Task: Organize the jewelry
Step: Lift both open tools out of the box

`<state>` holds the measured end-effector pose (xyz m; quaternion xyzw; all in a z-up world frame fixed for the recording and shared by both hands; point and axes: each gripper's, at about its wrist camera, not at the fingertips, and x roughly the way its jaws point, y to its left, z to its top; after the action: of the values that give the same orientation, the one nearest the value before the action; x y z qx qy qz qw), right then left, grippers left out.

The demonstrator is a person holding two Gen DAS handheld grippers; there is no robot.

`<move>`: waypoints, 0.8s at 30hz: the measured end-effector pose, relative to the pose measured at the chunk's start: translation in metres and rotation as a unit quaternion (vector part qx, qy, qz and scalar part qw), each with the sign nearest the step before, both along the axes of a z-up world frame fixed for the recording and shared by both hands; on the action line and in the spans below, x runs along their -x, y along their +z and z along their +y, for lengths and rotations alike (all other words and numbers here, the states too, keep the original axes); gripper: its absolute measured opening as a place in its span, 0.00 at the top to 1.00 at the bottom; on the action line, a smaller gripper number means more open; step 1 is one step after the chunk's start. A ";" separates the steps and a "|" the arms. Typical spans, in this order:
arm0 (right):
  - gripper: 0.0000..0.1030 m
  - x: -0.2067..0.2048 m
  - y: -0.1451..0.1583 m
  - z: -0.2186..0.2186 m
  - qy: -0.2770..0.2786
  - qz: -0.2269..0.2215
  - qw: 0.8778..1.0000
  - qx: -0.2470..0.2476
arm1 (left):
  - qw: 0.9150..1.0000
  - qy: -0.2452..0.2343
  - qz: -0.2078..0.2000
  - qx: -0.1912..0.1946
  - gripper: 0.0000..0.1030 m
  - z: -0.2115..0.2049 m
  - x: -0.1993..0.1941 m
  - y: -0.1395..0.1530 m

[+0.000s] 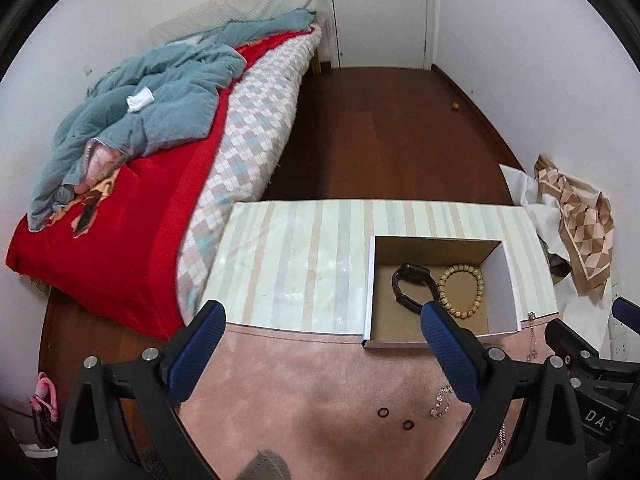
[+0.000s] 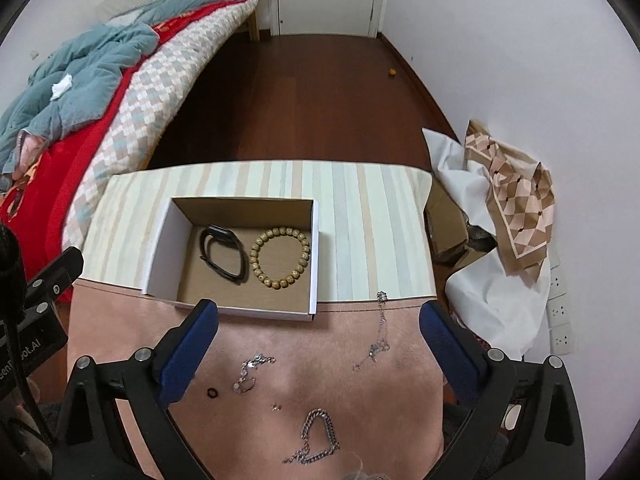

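An open cardboard box (image 2: 160, 248) (image 1: 510, 280) stands on the table and holds a black wristband (image 2: 222, 250) (image 1: 404, 280) and a wooden bead bracelet (image 2: 280, 252) (image 1: 462, 290). On the pink mat in front lie a thick silver chain (image 2: 318, 436), a thin silver necklace (image 2: 380, 332), a sparkly bracelet (image 2: 248, 372) (image 1: 440, 400) and small black rings (image 2: 212, 393) (image 1: 383, 413). My left gripper (image 1: 322, 350) is open and empty above the mat, left of the box. My right gripper (image 2: 318, 342) is open and empty above the jewelry.
The table has a striped cover (image 2: 360, 216) at the back and a pink mat (image 2: 320, 360) in front. A bed (image 1: 160, 160) with a red blanket stands left. White paper and a patterned cloth (image 2: 516, 208) lie right, by wall sockets. Dark wooden floor lies beyond.
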<state>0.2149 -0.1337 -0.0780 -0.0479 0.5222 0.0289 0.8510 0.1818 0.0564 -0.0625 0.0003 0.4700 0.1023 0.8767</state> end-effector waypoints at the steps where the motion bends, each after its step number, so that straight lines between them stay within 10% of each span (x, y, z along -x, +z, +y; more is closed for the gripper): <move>1: 0.01 0.004 0.005 0.000 0.000 -0.005 1.000 0.000 | 1.000 0.000 -0.003 0.000 0.03 0.000 0.003 0.003; 17: 0.00 0.080 0.075 0.003 0.009 -0.071 0.997 -0.026 | 0.999 0.009 -0.050 0.005 0.03 0.007 0.079 0.055; 24: 0.00 0.093 0.053 -0.028 -0.023 -0.056 0.996 -0.059 | 0.999 0.036 -0.020 -0.015 0.03 0.013 0.088 0.022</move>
<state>0.1221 -0.1619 -0.0253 0.0132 0.4723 0.0375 0.8805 0.0939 0.0692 -0.0402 -0.0058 0.4502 0.1406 0.8818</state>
